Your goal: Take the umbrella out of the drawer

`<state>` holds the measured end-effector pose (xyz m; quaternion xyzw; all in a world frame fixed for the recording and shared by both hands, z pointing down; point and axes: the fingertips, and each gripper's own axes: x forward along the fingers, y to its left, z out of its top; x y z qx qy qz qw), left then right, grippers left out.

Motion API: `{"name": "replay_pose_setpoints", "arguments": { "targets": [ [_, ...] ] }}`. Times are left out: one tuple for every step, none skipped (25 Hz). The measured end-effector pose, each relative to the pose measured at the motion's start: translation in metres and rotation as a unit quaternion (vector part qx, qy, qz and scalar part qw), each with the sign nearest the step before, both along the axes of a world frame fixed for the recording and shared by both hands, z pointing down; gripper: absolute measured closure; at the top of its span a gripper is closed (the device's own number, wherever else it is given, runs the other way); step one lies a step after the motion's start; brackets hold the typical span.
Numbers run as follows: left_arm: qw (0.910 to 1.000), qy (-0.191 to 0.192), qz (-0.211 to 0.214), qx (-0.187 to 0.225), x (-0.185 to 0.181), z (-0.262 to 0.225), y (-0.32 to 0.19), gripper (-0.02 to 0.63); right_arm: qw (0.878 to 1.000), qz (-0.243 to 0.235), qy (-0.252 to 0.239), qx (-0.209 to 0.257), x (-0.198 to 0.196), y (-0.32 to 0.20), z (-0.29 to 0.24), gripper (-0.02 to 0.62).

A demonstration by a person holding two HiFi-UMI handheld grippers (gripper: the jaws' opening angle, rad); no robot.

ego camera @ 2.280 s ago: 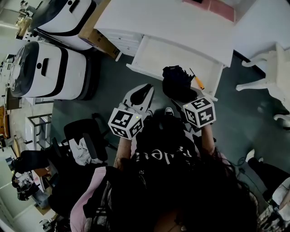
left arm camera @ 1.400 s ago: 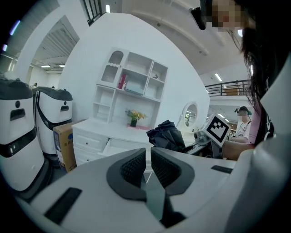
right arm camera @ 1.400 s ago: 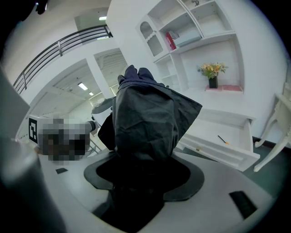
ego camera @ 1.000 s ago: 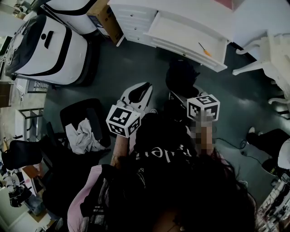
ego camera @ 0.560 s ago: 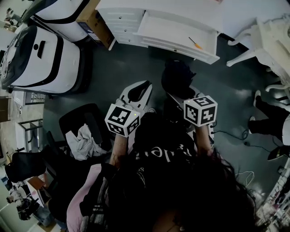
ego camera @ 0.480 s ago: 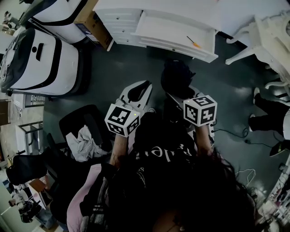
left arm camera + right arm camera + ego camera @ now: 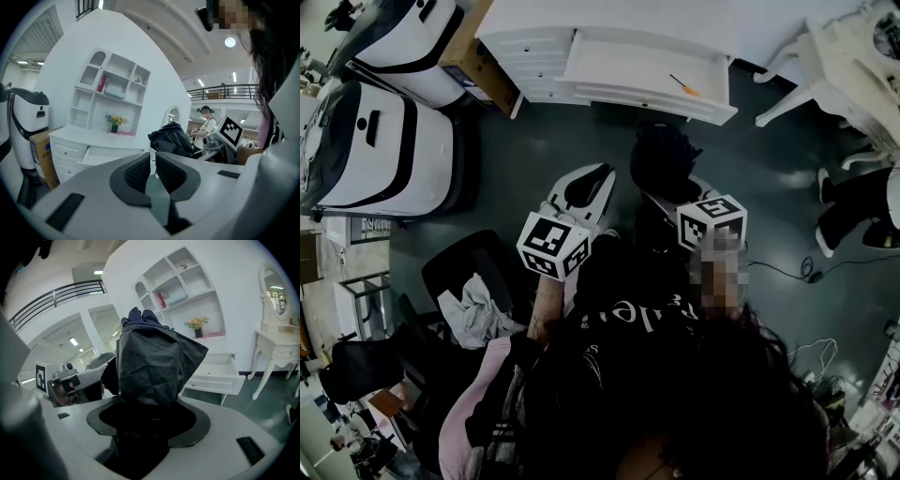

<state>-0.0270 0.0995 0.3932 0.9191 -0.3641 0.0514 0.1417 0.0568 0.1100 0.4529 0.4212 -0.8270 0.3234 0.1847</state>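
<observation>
The black folded umbrella (image 7: pixel 661 159) hangs over the dark floor, clear of the open white drawer (image 7: pixel 619 66), which is farther ahead. My right gripper (image 7: pixel 677 199) is shut on the umbrella; in the right gripper view the crumpled fabric (image 7: pixel 150 362) fills the space above the jaws and hides the right gripper (image 7: pixel 147 416). My left gripper (image 7: pixel 584 186) is held beside it to the left, shut with nothing in it. In the left gripper view the left gripper (image 7: pixel 152 171) shows its ribbed pads almost touching, with the umbrella (image 7: pixel 171 138) to its right.
A small orange tool (image 7: pixel 682 85) lies in the drawer. Two white machines (image 7: pixel 375 150) and a cardboard box (image 7: pixel 473 47) stand at the left. A black chair (image 7: pixel 478 281) is near my left side. At the right are a white chair (image 7: pixel 825 66), a person's legs (image 7: pixel 853 202) and a floor cable (image 7: pixel 787 272).
The umbrella was over the drawer's front edge; it and both grippers have since drawn back over the floor, and the drawer now lies farther away. The right gripper's hold is unchanged.
</observation>
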Motion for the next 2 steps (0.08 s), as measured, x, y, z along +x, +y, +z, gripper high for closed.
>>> {"name": "replay_pose_setpoints", "arguments": {
  "targets": [
    [1.0000, 0.001, 0.002, 0.001, 0.0015, -0.0017, -0.0006, 0.561, 1.000, 0.002, 0.000, 0.001, 0.0014, -0.0007, -0.0014, 0.318],
    [1.0000, 0.001, 0.003, 0.003, 0.0030, -0.0034, -0.0011, 0.561, 1.000, 0.003, 0.001, 0.001, 0.0028, -0.0015, -0.0029, 0.319]
  ]
}}
